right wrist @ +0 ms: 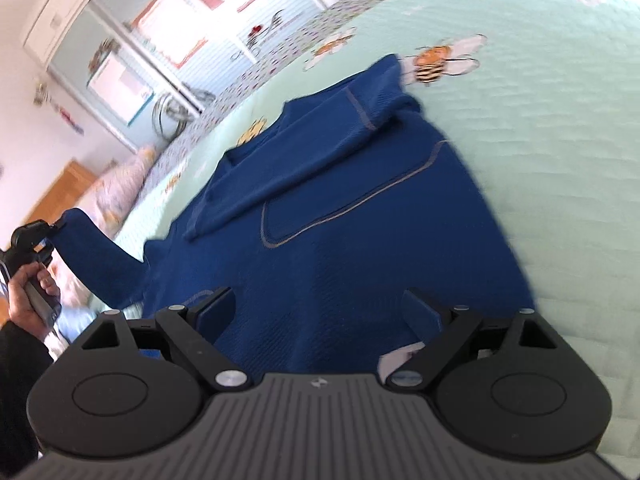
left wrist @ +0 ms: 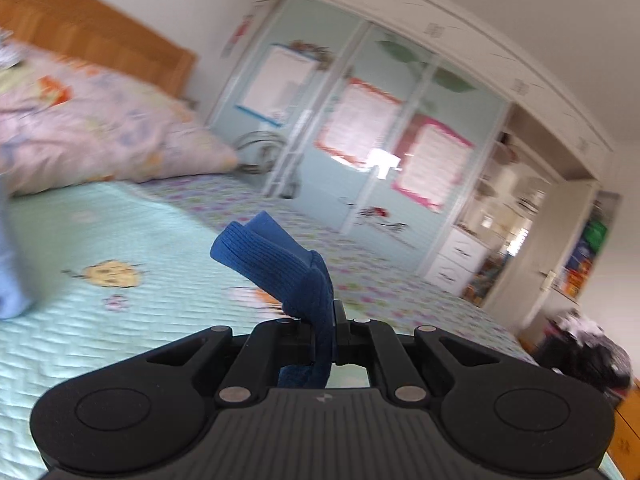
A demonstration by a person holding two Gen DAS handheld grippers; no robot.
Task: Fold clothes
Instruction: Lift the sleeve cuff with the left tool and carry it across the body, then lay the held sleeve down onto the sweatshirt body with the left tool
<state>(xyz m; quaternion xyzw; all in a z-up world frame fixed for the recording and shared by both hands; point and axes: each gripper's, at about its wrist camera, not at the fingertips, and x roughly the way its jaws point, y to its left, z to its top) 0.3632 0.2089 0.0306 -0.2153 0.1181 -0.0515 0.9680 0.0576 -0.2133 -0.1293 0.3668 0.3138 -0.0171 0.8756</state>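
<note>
Sweater (right wrist: 340, 240) (unlabelled) in left gripper (left wrist: 323, 334)

Home bedroom, quilted bed (left wrist: 120, 240), pillow (left wrist: 100, 136), wooden headboard (left wrist: 100, 40), probably wardrobe doors (left wrist: 360, 128)

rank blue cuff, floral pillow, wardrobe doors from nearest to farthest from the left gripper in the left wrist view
1. blue cuff: clamped in the left gripper jaws.
2. floral pillow: upper left, at the bed's head.
3. wardrobe doors: beyond the bed, centre right.
</note>
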